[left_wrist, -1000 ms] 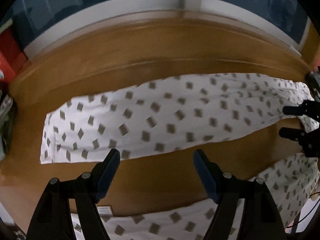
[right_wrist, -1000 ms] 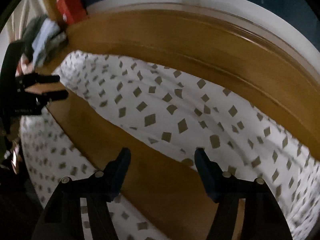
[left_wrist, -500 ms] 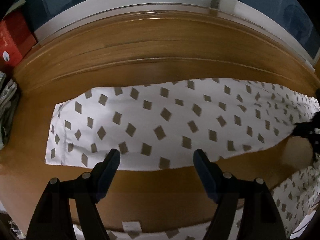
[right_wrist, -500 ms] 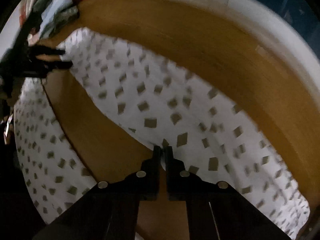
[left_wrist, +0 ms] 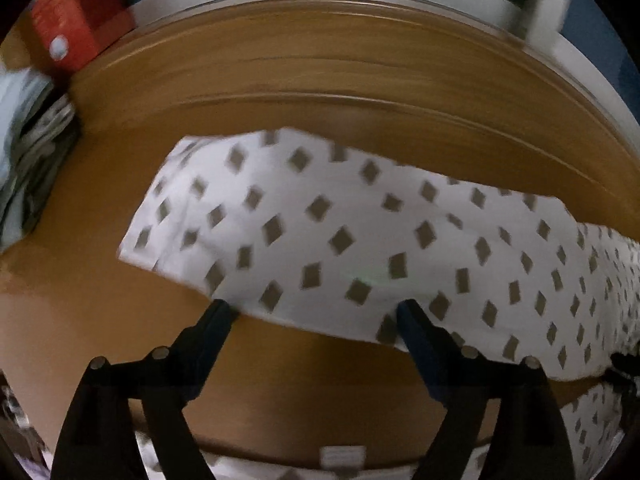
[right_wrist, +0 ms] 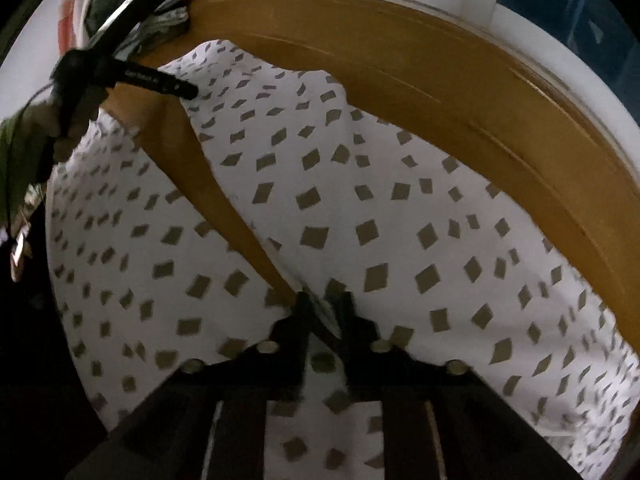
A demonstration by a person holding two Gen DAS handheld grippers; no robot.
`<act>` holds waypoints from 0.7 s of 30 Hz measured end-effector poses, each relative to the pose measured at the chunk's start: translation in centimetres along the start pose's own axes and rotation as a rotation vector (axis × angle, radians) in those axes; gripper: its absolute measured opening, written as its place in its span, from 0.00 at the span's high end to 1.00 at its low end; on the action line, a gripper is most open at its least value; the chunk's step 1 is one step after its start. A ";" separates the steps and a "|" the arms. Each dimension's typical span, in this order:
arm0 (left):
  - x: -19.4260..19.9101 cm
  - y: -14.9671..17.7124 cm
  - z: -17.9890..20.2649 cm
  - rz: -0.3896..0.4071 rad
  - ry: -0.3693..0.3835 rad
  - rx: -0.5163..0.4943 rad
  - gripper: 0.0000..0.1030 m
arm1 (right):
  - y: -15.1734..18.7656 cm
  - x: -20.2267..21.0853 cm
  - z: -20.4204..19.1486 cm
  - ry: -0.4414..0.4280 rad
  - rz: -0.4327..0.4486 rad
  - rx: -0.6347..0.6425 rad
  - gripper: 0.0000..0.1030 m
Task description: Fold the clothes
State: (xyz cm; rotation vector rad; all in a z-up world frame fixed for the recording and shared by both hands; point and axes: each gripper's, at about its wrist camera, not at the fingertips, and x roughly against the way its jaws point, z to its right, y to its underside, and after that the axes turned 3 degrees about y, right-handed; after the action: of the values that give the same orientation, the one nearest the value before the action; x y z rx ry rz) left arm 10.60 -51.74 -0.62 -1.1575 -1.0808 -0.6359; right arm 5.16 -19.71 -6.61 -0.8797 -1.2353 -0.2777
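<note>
Right tool (right_wrist: 323, 308) pinching patterned garment (left_wrist: 360, 240), left tool (left_wrist: 312, 312) spread wide

My left tool (left_wrist: 314, 312): view motion-blurred, diamond print on cloth (left_wrist: 360, 240) smeared. Cloth runs off right edge; lower part cut by bottom edge. Red box (left_wrist: 76, 20) cropped at top left, label unreadable. Clothes pile (left_wrist: 28, 152) blurred, cut by left edge. My right tool (right_wrist: 323, 308): tips sunk in cloth fold, pinch point hidden. Bench (right_wrist: 440, 92) front edge covered by cloth.
</note>
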 end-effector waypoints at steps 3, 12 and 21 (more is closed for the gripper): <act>0.0 0.0 -1.4 -0.008 -0.026 0.040 0.14 | 0.0 2.2 1.5 -0.068 0.027 -0.056 0.79; 4.1 0.2 6.5 0.050 0.120 -0.089 0.19 | 1.4 6.6 18.0 0.001 0.072 -0.348 0.52; 4.4 3.9 28.0 -0.002 0.408 -0.422 0.19 | 0.9 3.6 27.8 0.041 -0.064 -0.262 0.52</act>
State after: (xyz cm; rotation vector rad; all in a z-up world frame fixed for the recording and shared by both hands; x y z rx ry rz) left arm 6.11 -23.63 2.47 -1.3086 -0.6135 -1.0844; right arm -12.56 1.52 -2.09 -1.0547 -1.2071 -0.5146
